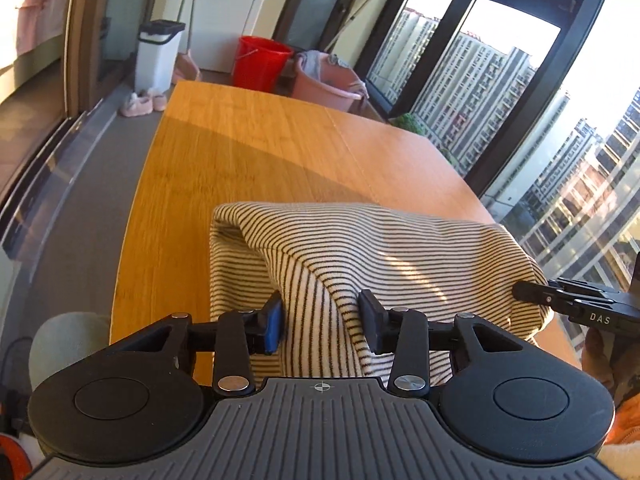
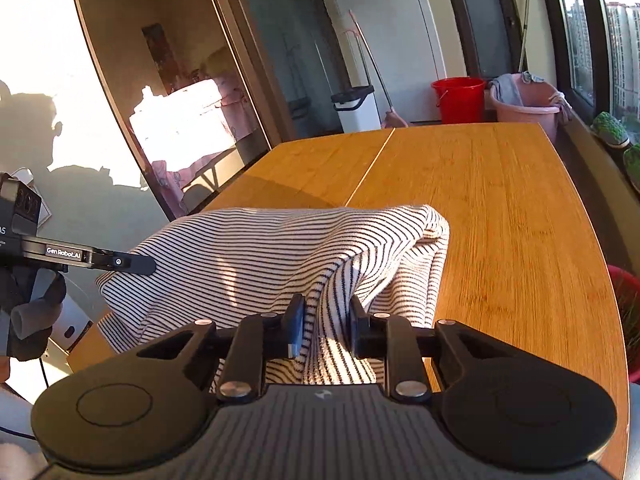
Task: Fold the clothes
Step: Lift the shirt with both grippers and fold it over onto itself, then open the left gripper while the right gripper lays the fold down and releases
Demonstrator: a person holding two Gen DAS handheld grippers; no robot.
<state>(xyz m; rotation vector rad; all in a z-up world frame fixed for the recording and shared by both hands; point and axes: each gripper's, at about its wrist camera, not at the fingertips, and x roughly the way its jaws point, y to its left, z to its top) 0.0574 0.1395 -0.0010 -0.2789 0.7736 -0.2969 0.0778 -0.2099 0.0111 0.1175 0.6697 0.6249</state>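
A cream garment with thin dark stripes (image 1: 392,248) hangs bunched over the near end of a wooden table (image 1: 240,140), stretched between my two grippers. My left gripper (image 1: 322,312) is shut on a raised fold at the garment's near edge. My right gripper (image 2: 326,316) is shut on another ridge of the striped garment (image 2: 248,248). The right gripper (image 1: 524,294) pokes in at the cloth's right edge in the left wrist view. The left gripper (image 2: 146,265) shows at the cloth's left edge in the right wrist view. Part of the garment drapes down onto the table (image 2: 500,200).
Beyond the table's far end stand a red bucket (image 1: 262,62), a pink basin with cloths (image 1: 326,84) and a white bin (image 1: 158,56). Pink slippers (image 1: 142,104) lie on the floor. Tall windows run along the right side, with potted plants (image 2: 610,128) on the sill.
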